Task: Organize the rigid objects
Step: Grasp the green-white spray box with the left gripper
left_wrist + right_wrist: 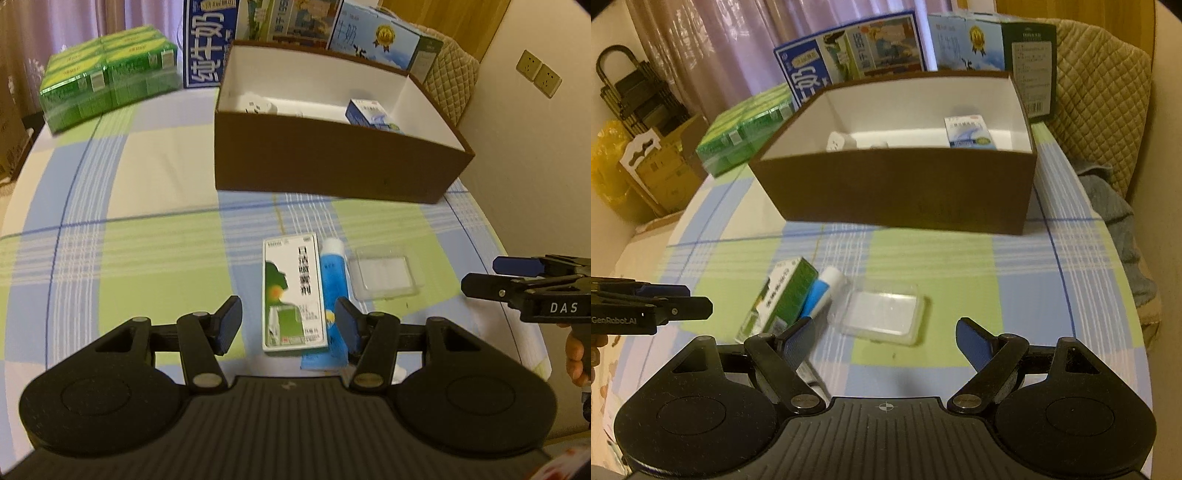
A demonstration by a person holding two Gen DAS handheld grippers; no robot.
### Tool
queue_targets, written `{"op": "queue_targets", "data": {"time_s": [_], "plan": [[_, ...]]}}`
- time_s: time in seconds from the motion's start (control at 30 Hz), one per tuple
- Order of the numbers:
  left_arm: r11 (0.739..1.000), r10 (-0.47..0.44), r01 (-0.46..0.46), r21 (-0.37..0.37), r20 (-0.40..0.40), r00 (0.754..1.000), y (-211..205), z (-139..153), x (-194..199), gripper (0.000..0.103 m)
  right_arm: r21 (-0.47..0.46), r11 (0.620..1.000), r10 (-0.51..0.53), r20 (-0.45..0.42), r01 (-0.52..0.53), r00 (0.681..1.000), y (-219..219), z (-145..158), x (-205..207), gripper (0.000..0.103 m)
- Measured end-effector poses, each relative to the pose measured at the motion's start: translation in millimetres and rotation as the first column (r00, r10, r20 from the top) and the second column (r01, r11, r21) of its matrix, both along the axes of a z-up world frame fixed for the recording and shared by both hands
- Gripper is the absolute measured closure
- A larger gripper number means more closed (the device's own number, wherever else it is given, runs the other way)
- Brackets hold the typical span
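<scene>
Hanging over the checked cloth, both grippers stand with jaws apart and nothing between them. The left gripper is above the green-and-white carton, which lies flat with the blue tube touching its right side. The right gripper hovers near the clear tray, just beside the tube. Farther back sits the brown box, open-topped, with a small blue-and-white pack and a white item inside.
</scene>
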State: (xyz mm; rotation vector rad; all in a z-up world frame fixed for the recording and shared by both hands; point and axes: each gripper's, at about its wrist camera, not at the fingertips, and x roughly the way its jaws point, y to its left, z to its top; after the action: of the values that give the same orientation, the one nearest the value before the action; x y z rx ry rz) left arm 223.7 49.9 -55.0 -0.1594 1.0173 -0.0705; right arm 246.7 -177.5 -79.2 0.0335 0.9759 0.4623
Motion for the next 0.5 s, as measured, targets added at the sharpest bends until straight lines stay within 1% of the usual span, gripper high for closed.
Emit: {"op": "queue_targets", "data": {"time_s": [0.5], "plan": [[1.0,-0.03,0.03,-0.011,-0.065,0.997,-12,-23,0,0.051,-0.05,0.999,0.002,-0.047,-0.004,0.999,-2,-21,-8,0.022]]}}
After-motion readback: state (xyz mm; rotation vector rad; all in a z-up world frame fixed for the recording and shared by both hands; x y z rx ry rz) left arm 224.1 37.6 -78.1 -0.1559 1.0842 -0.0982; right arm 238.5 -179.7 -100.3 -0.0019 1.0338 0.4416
